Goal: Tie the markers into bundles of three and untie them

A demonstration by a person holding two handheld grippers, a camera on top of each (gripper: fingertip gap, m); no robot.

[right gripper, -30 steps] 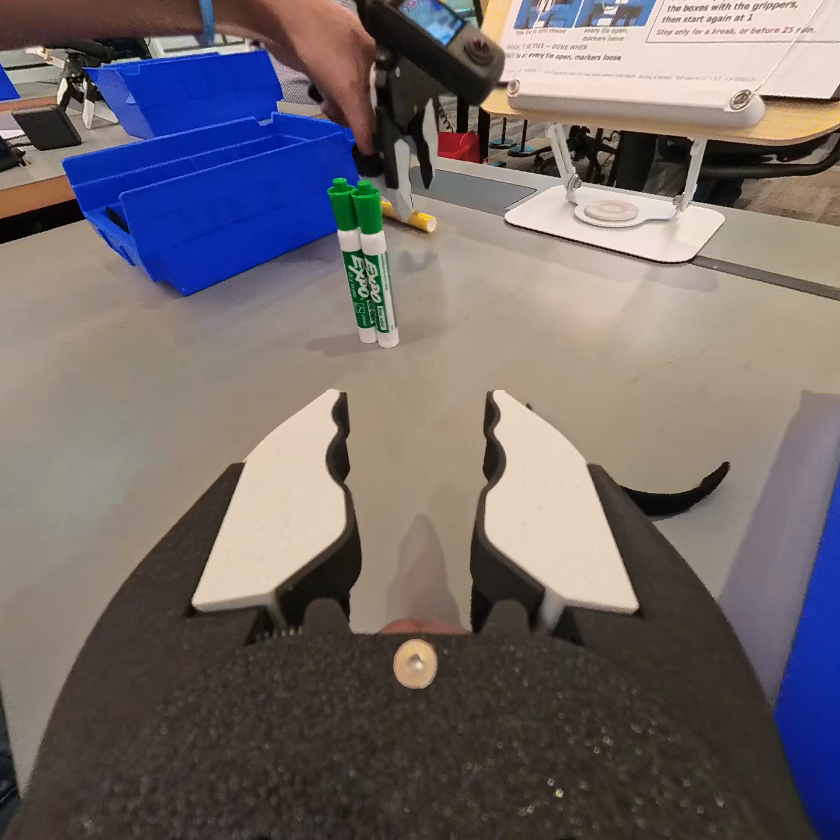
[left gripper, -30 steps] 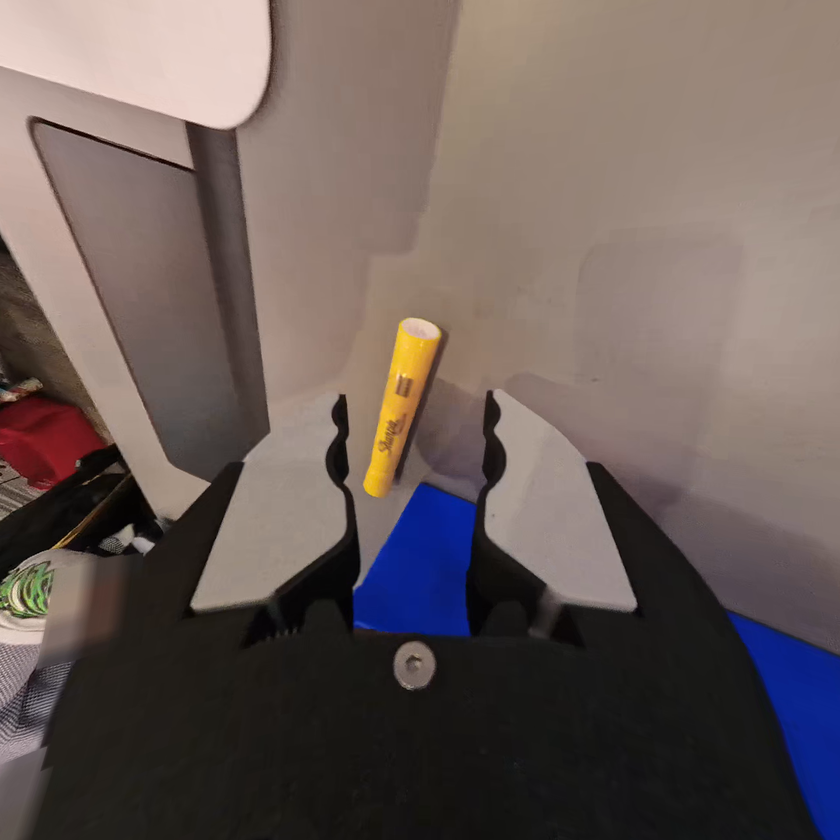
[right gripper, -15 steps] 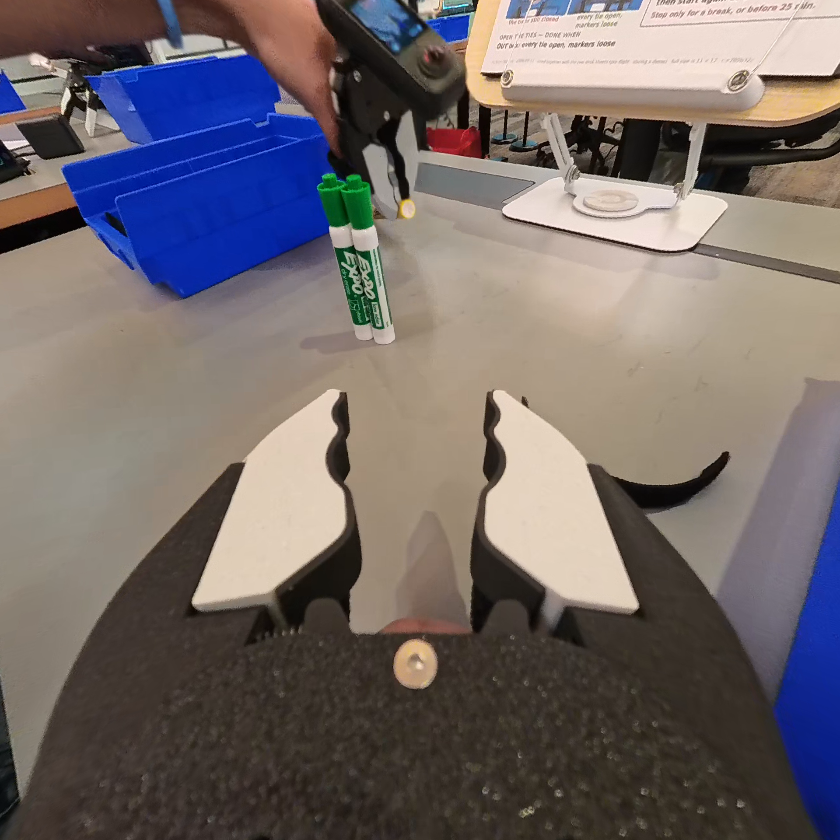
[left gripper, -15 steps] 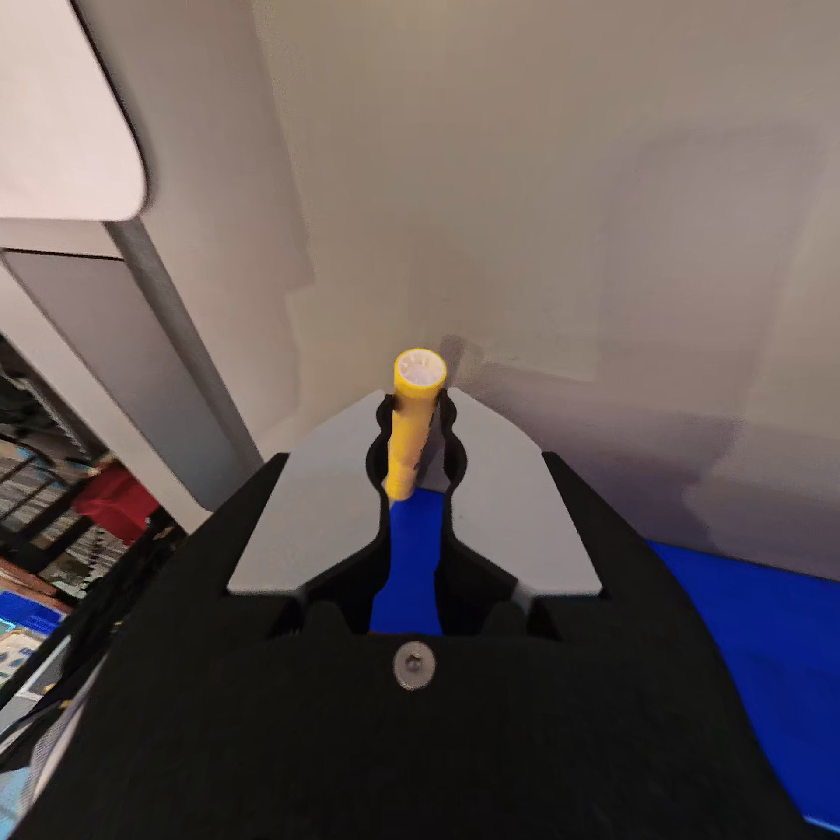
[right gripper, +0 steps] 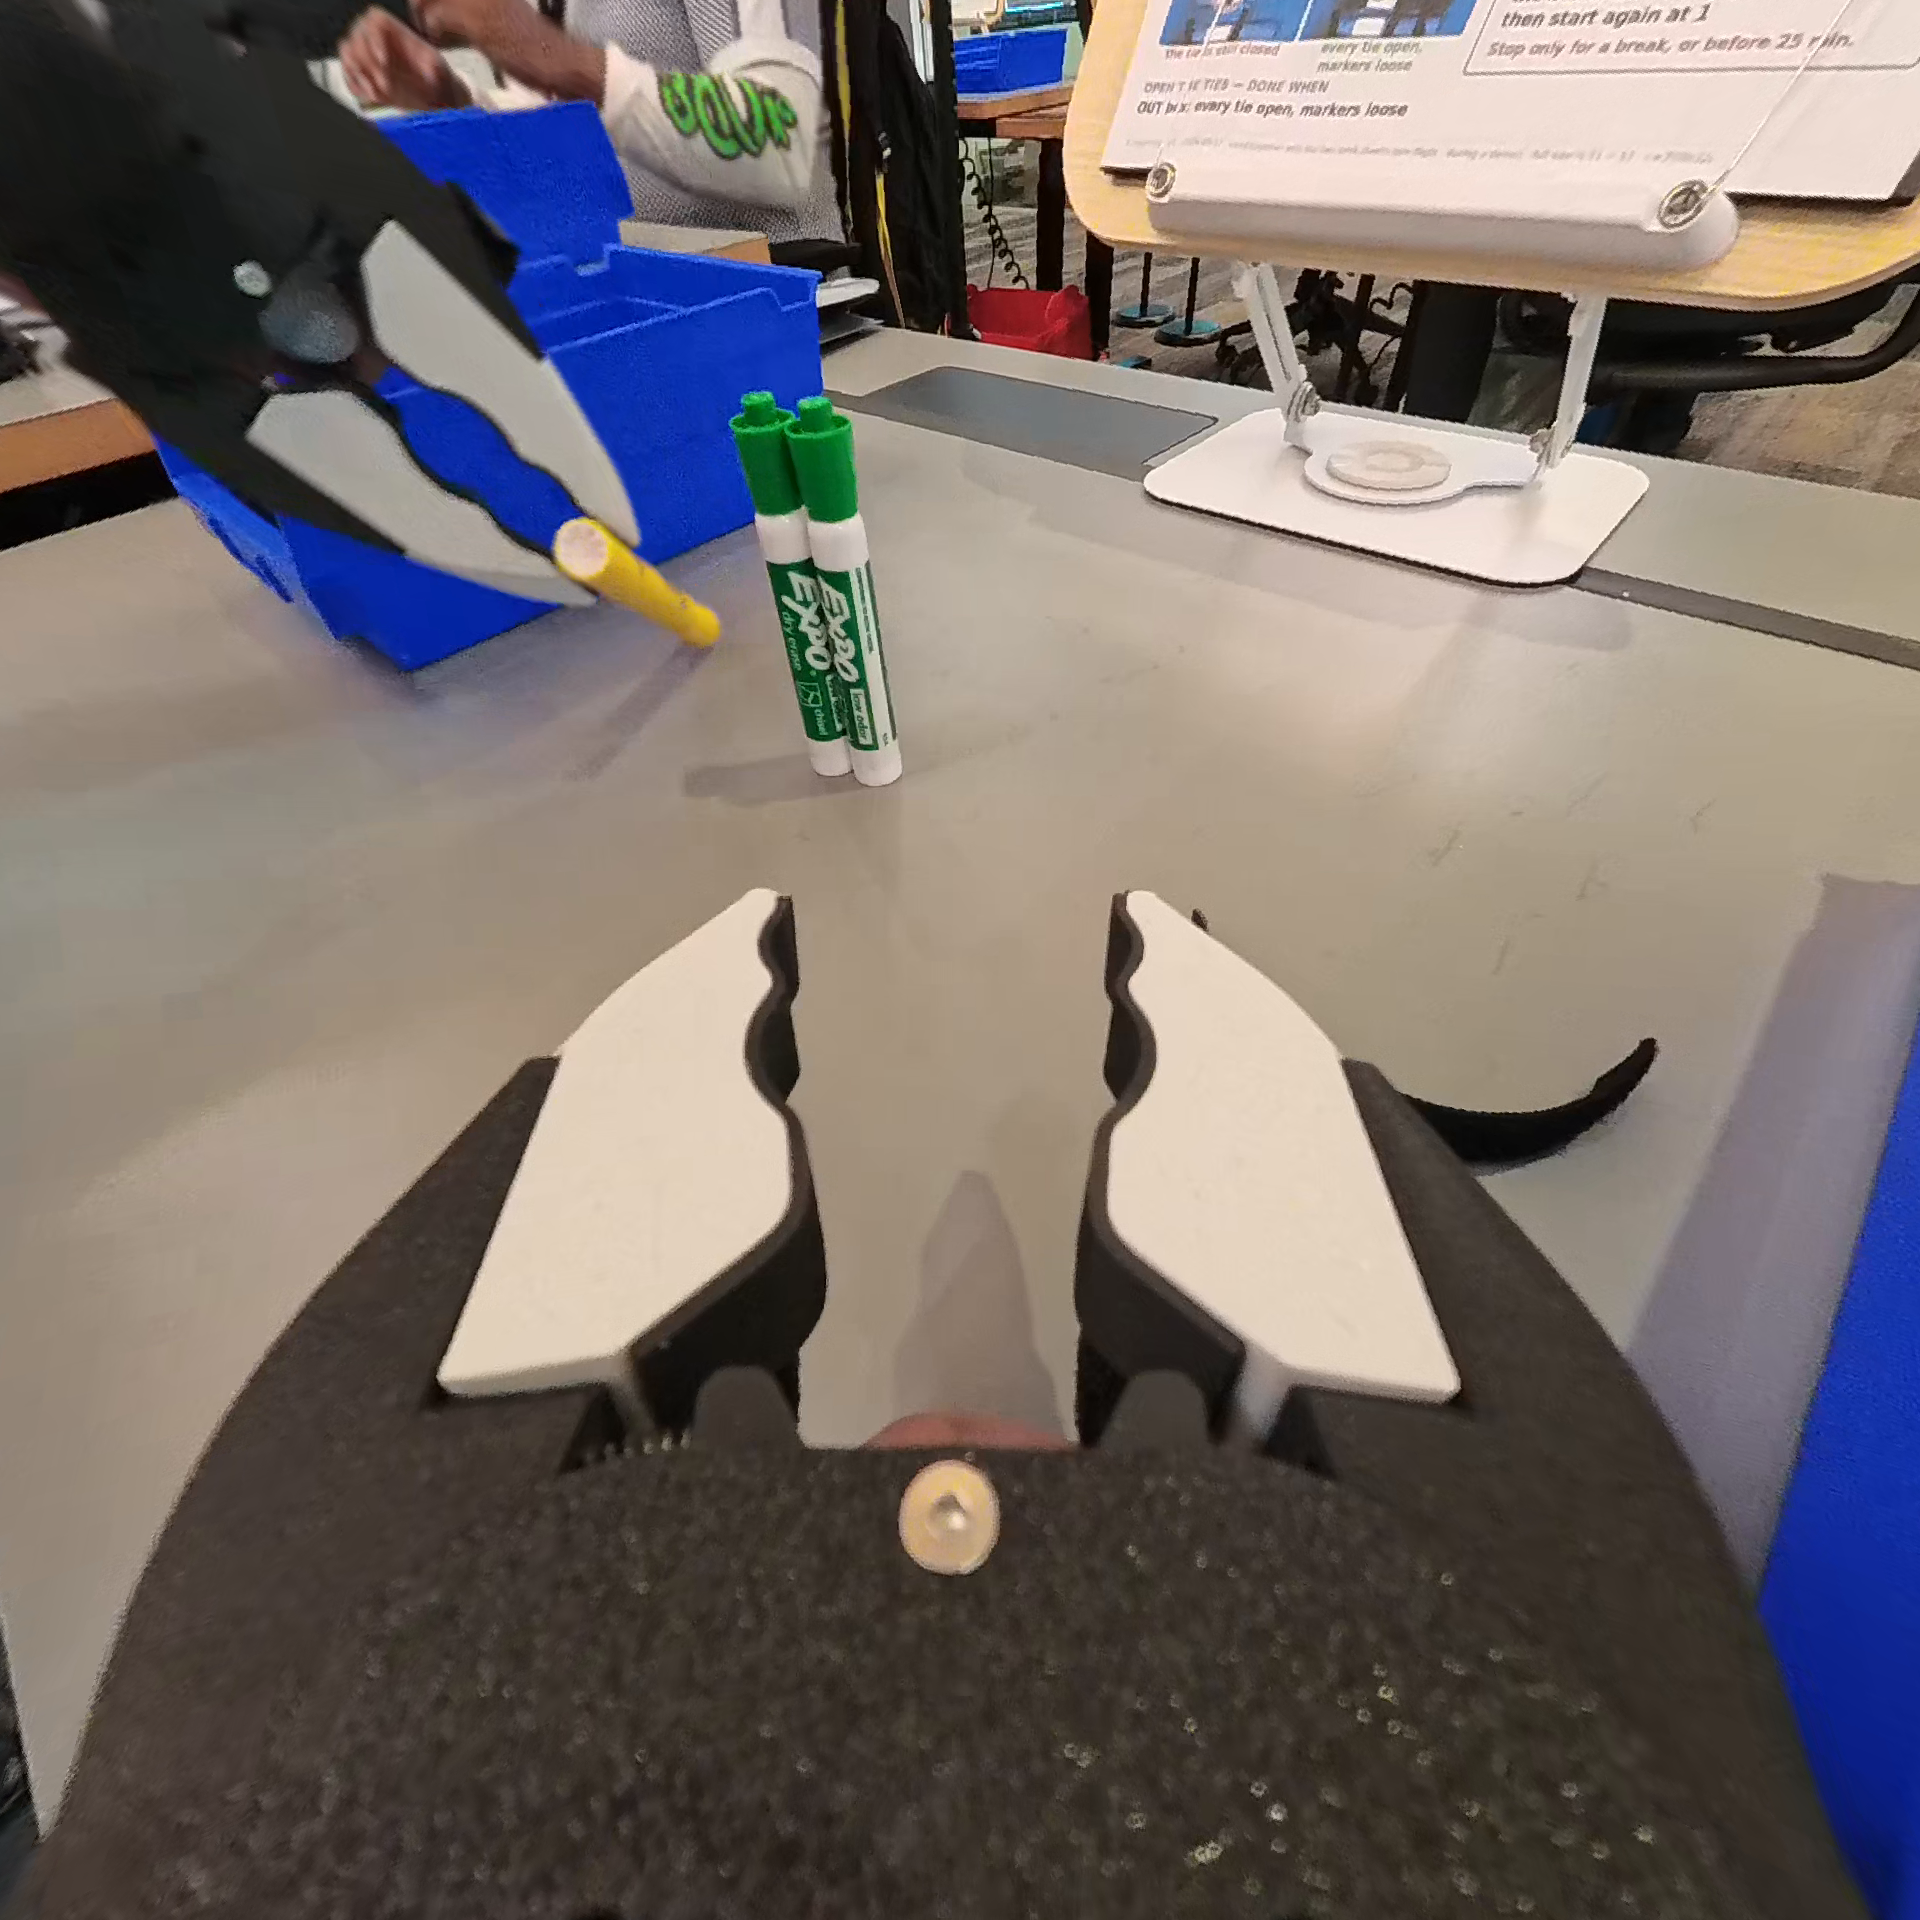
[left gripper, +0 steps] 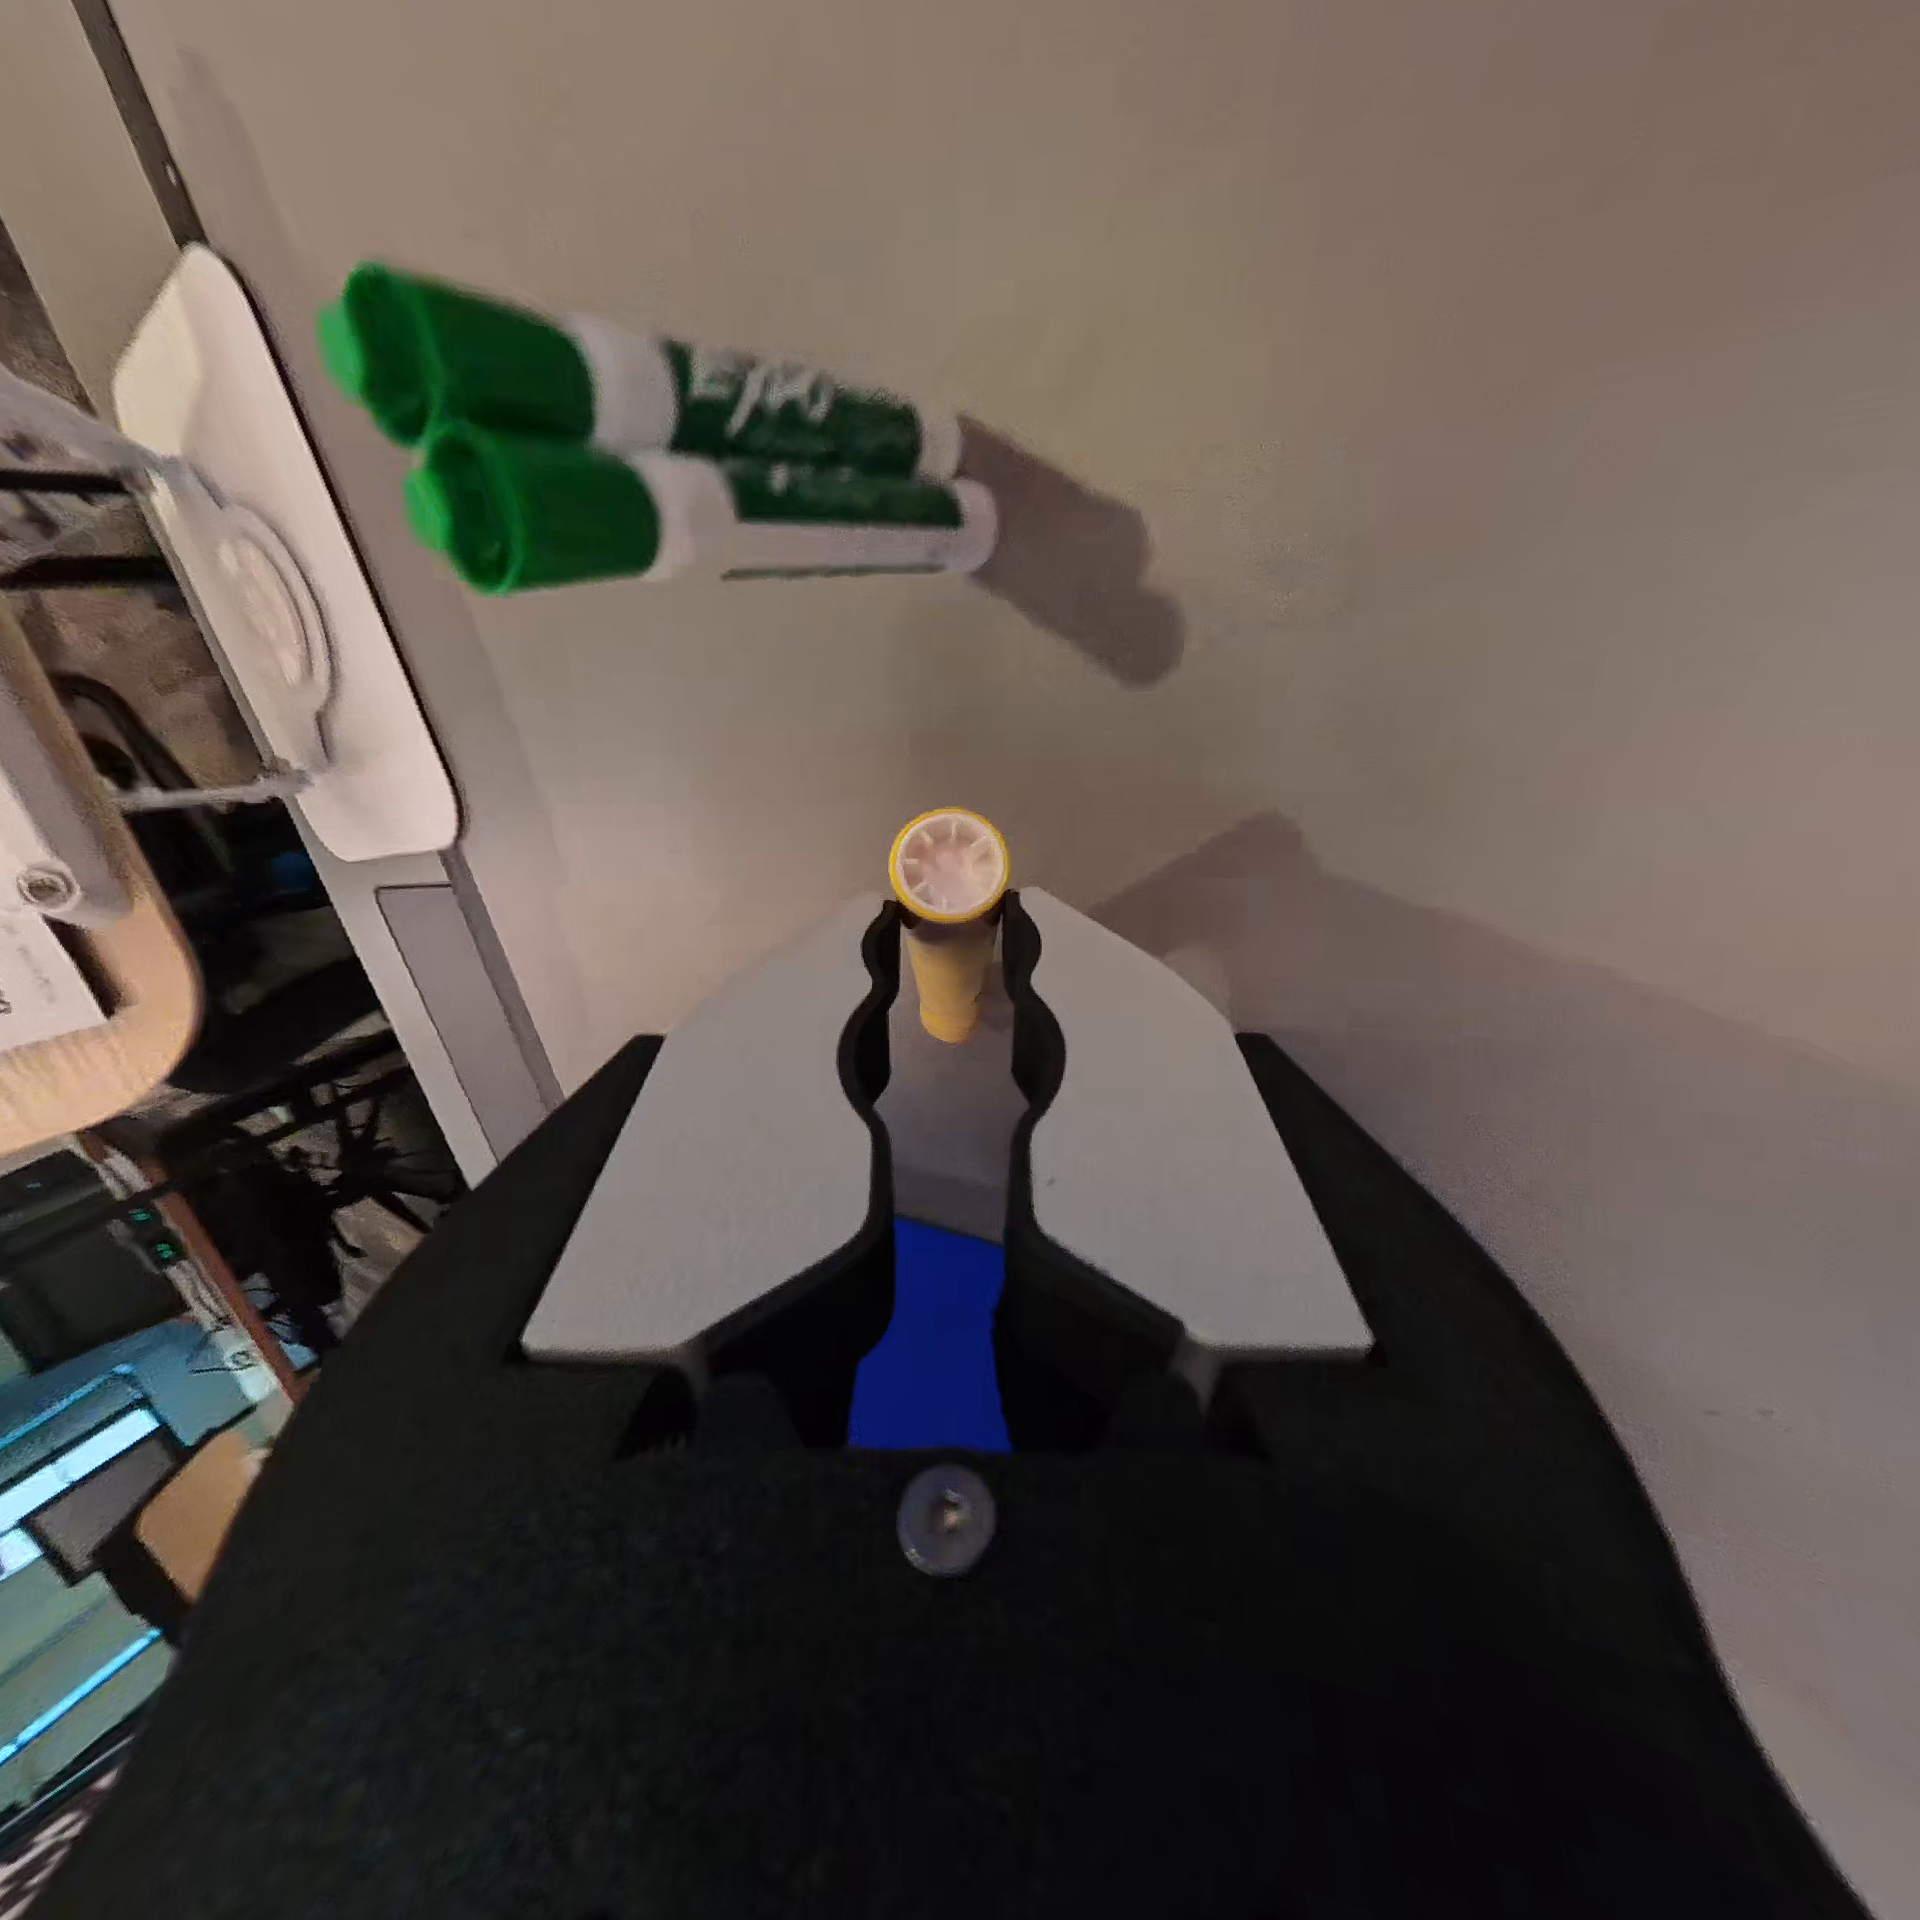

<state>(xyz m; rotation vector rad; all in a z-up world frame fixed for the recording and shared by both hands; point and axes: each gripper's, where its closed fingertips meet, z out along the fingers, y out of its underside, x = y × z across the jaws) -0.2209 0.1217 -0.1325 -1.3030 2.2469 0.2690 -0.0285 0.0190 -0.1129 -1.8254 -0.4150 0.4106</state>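
1. We are clamping the left gripper point(left gripper: 943, 914) on a yellow marker point(left gripper: 948, 883) near its flat end; the jaws are drawn nearly together, with only the marker's width between the tips.
2. In the right wrist view, that same left gripper point(right gripper: 582, 556) is showing at about 10 o'clock, held above the grey table point(right gripper: 1247, 748), and the yellow marker point(right gripper: 644, 597) is sticking out of it, slanting down toward 4 o'clock. Whether its far tip is touching the table we cannot tell.
3. We are holding the right gripper point(right gripper: 945, 935) low over the table with its jaws spread wide and nothing between them.
4. Two green markers point(right gripper: 826, 592) are standing upright on the table side by side, touching, caps up, at roughly 12 o'clock from the right gripper, just beside the yellow marker's tip.
5. In the left wrist view the green markers point(left gripper: 665, 478) are appearing at about 11 o'clock, blurred.
6. A black strap point(right gripper: 1527, 1117) is lying on the table at 3 o'clock of the right gripper, partly hidden behind its right finger.
7. A blue bin point(right gripper: 665, 353) is sitting behind the left gripper at 11 o'clock.
8. A white stand point(right gripper: 1392, 488) bearing a printed sheet is resting on the table at 1 o'clock.
9. A person in a white sleeve with green lettering point(right gripper: 717, 114) is sitting beyond the bin, near 11 o'clock.
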